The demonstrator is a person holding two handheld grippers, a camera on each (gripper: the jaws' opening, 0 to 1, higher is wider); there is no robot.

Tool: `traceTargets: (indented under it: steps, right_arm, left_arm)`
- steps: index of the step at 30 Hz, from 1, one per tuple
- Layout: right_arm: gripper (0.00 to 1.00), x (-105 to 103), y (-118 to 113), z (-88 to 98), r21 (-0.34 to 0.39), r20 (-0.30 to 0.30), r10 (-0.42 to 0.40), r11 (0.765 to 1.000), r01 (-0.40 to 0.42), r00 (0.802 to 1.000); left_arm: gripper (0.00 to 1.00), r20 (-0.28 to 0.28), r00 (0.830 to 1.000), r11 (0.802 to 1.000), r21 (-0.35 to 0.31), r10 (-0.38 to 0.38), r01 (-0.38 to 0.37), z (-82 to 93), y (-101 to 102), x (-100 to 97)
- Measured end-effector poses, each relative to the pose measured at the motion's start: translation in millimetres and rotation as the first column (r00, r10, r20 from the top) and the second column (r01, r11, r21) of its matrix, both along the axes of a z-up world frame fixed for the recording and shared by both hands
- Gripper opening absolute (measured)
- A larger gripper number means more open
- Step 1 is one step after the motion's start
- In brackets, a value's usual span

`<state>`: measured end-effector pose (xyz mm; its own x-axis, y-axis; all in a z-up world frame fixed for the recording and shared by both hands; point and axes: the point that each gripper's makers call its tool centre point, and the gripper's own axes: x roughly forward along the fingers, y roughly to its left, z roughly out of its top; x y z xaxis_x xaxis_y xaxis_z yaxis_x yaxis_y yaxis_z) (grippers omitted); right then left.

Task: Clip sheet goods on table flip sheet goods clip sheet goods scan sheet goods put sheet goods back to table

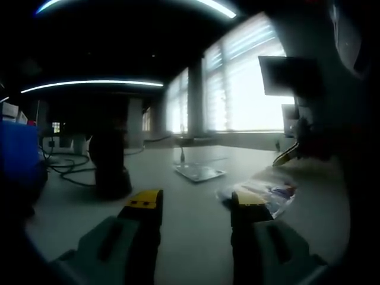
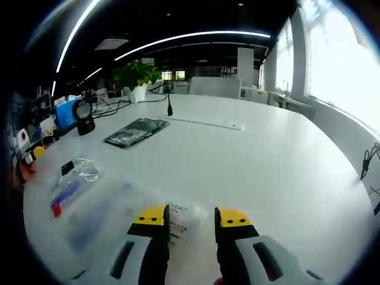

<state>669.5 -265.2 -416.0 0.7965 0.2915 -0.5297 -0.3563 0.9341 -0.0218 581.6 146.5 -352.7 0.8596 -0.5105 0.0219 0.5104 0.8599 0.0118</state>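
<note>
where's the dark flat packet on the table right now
In the right gripper view, the dark flat packet lies upper left on the white table, near the small black stand.

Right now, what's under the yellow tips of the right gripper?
A clear packet with printed writing lies on the white table, under the right gripper. The gripper covers its near edge.

A dark cylindrical object [image 1: 110, 163] at ten o'clock stays unreadable in shadow, and the clear packet [image 2: 178, 222] is partly hidden behind the right gripper [image 2: 191, 218].

Both views skim low over the same white table [image 2: 267, 154] (left toward windows [image 1: 249, 83], right across it).
</note>
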Motion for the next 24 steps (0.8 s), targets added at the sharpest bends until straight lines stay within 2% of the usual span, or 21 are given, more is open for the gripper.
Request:
traceTargets:
  steps: [6,15,22,24]
  right_arm:
    - [0.23,-2.9,3.5,-6.5,-0.023,-0.029,0.002,1.000,-0.003,1.000]
    - [0.19,-3.8,3.8,-7.1,-0.017,-0.069,-0.023,1.000,0.021,0.997]
    - [0.09,-2.0,-1.2,-7.7,-0.062,-0.060,-0.045,0.997,0.041,0.997]
    - [0.00,-2.6,3.2,-8.1,-0.051,-0.062,-0.037,0.998,0.034,0.997]
  left_arm:
    - [0.39,-0.001,1.000,1.000,-0.002,0.003,-0.003,-0.1,0.8,0.4]
    - [0.39,-0.001,1.000,1.000,-0.002,0.001,-0.001,-0.1,0.4,0.3]
    - [0.39,-0.002,1.000,1.000,0.001,0.002,-0.002,-0.8,0.5,0.6]
    - [0.39,-0.002,1.000,1.000,0.002,0.002,-0.002,-0.8,0.3,0.6]
